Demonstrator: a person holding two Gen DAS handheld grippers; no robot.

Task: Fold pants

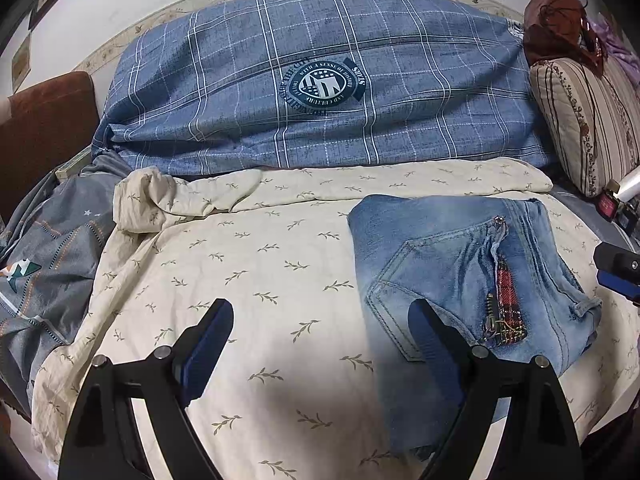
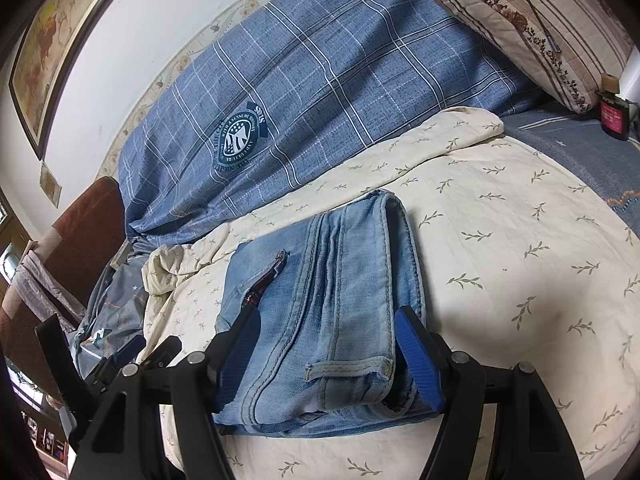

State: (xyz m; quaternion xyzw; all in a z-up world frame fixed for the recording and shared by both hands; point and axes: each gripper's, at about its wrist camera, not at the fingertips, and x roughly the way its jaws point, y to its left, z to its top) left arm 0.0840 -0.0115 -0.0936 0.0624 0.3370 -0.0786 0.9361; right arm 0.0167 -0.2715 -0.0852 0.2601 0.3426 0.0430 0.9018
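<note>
While the faded blue denim pants (image 2: 320, 312) lie folded into a thick packet on the cream leaf-print bedsheet (image 1: 260, 264), my right claw (image 2: 328, 356) stands with its jaws wide apart, one on either side of the waistband end at six o'clock in its view; I cannot tell whether the pads touch the cloth. My left claw (image 1: 320, 344) is also spread, empty, above bare sheet, with the packet at its two o'clock. I judge the folding nearly done, so the good move is to square or press the stack gently, never dragging a layer loose. Open sheet runs to nine o'clock of the packet; the blue checked quilt (image 1: 320, 80) bounds twelve o'clock, the striped floral pillow (image 1: 588, 120) crowds two o'clock.
</note>
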